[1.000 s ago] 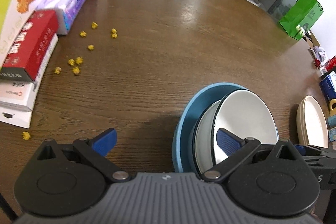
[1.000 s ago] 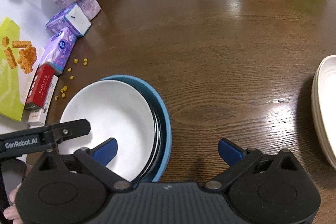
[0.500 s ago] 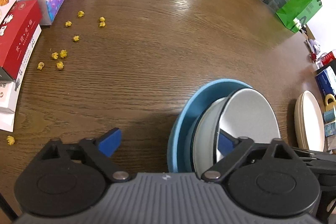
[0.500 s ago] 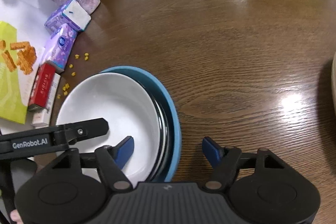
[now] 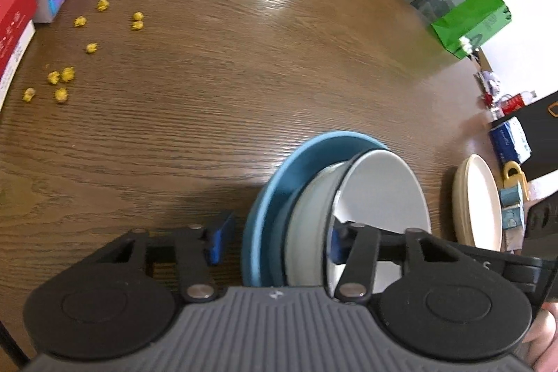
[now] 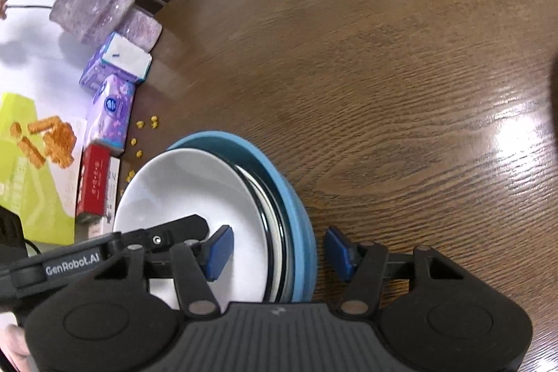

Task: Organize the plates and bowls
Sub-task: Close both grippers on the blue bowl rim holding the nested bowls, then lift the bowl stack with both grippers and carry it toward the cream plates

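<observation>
Both claws have dropped closer to the stack since the earlier frames and narrowed from full spread. Left claw (image 5: 275,244) straddles the stack's left rim, right claw (image 6: 277,253) its right rim; both closing, rims between the pads, contact not clear yet.

Progress, my read: stacking looks done, carrying it off is left, grip just forming.

Counts, relative to the blue plate (image 5: 289,169), largest first:
- 1 counter (image 5: 244,75) under it
- 1 blue plate at stack bottom
- 1 cream plate pile (image 5: 476,201) well to its right, layer count unclear
- white bowl (image 5: 380,190) nested on top, at least one more dark-rimmed dish beneath
- roughly 9 yellow crumbs (image 5: 61,75) far left
</observation>
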### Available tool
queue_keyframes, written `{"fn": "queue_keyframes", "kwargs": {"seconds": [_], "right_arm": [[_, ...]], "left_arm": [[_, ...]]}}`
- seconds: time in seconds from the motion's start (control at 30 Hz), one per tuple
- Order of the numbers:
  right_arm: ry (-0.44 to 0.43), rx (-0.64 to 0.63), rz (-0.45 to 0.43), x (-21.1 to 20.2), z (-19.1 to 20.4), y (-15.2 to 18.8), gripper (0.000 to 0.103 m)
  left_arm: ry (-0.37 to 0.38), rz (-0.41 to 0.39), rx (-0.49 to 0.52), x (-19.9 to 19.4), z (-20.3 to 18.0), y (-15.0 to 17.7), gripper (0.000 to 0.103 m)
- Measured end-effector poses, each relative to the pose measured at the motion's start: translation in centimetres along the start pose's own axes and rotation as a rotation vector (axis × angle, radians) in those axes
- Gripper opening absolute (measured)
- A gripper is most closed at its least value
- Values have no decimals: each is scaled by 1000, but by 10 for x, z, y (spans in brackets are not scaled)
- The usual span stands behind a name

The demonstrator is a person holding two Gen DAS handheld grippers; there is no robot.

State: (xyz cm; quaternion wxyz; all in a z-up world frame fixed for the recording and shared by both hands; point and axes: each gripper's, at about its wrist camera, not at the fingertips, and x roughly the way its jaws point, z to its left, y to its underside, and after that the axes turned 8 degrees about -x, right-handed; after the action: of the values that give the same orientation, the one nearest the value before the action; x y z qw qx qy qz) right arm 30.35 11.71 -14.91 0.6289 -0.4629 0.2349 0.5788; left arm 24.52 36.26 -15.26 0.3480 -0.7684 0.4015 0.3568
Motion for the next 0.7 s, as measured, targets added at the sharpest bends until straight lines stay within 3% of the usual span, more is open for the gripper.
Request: {"fn": "queue_keyframes", "kwargs": {"seconds": [0.1,0.7], "right_arm": [[-25,15,-10,0,-2,0,48],[-75,-13,-4,-1,-8,0,46]], "left_arm": [[5,2,7,4,-5,0,47],[11,5,-29,3,1,6,51]]}}
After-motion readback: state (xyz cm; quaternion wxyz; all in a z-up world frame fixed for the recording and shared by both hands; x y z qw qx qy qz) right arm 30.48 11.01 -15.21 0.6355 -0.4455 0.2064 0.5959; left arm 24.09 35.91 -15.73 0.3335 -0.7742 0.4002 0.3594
